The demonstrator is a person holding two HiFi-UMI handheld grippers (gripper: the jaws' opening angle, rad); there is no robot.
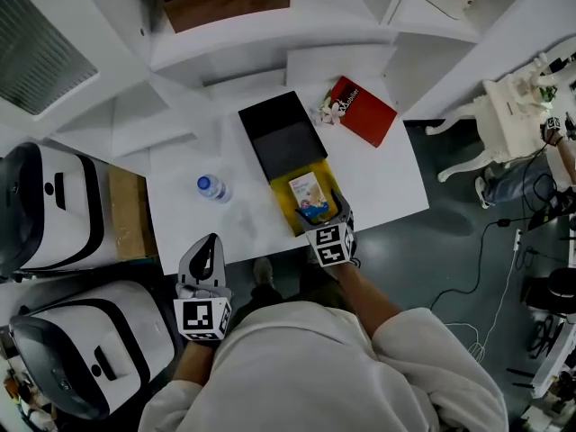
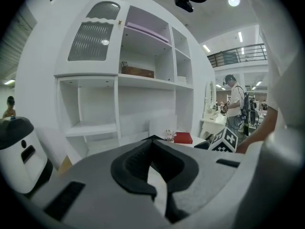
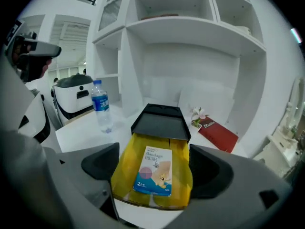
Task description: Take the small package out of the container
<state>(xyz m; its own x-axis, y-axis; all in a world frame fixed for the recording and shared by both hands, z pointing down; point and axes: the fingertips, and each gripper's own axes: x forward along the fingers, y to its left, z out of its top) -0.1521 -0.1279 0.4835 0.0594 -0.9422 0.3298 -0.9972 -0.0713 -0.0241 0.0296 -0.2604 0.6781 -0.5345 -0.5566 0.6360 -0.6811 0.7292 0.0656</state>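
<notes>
The small package (image 3: 154, 171), a white and blue bandage box, lies flat inside the yellow container (image 3: 123, 167) at the table's front edge. A black tray (image 3: 161, 123) overlaps the container's far end. My right gripper (image 3: 155, 168) is open, its jaws wide apart either side of the container's near end, touching nothing. In the head view the right gripper (image 1: 326, 218) sits just in front of the package (image 1: 309, 196). My left gripper (image 1: 210, 243) hovers off the table's front left corner, shut and empty; its own view shows the left gripper's (image 2: 152, 144) tips meeting.
A water bottle (image 1: 212, 188) stands on the left of the white table (image 1: 387, 183). A red box (image 1: 363, 111) and a small flower lie at the back right. White shelving rises behind. Two white and black machines (image 1: 54, 210) stand to the left.
</notes>
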